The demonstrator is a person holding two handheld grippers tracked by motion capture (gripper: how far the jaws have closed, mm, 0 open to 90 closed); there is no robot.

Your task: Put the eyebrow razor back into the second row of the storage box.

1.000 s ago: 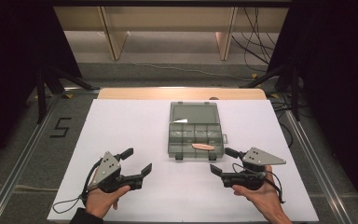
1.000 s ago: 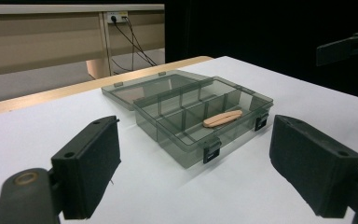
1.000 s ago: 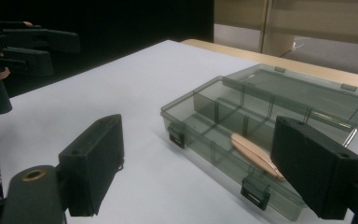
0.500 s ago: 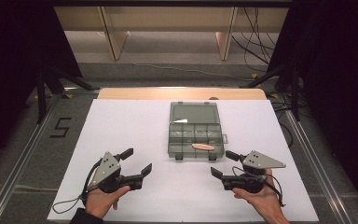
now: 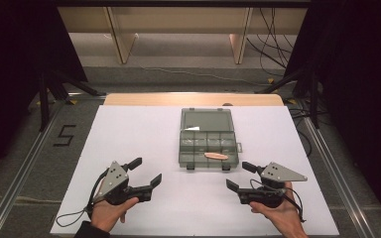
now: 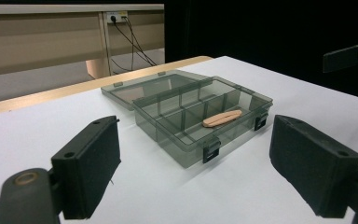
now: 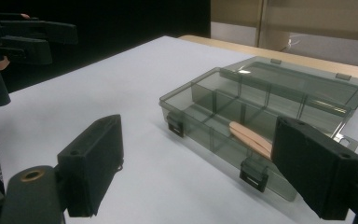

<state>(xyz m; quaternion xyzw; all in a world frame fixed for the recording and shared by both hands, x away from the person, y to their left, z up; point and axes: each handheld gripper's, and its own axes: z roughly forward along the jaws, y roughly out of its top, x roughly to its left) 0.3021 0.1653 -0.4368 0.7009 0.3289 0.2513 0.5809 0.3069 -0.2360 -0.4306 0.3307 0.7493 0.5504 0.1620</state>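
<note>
I am holding both tools low over the near part of the white table [image 5: 144,129], one on each side of the single smoke-grey compartment box [image 5: 209,147], and neither is touching anything. My left gripper [image 5: 146,173] is sitting near-left of the box with its jaws spread wide and nothing between them; my right gripper [image 5: 242,176] is near-right of it, jaws just as wide and just as empty. I am keeping them angled inward, so that each gripper view is looking along its own two black pads straight at the box [image 6: 200,116], which I judge is why they are parked here: both are lined up for an approach from the near side. The box is lying open in the middle of the table, its one lid [image 5: 207,120] folded flat on the far side, so the compartments are facing up and reachable from above. I am counting two rows of four compartments. One flat tan strip [image 5: 217,155], wood-coloured and rounded at its ends, is lying in the near row toward the right, spanning more than one cell, it seems; in the right gripper view it [image 7: 249,135] is showing just past my right-hand pad. Two black latches [image 7: 254,176] are hanging open on the near wall of the box. That makes two grippers, one box, one strip and two latches.
</note>
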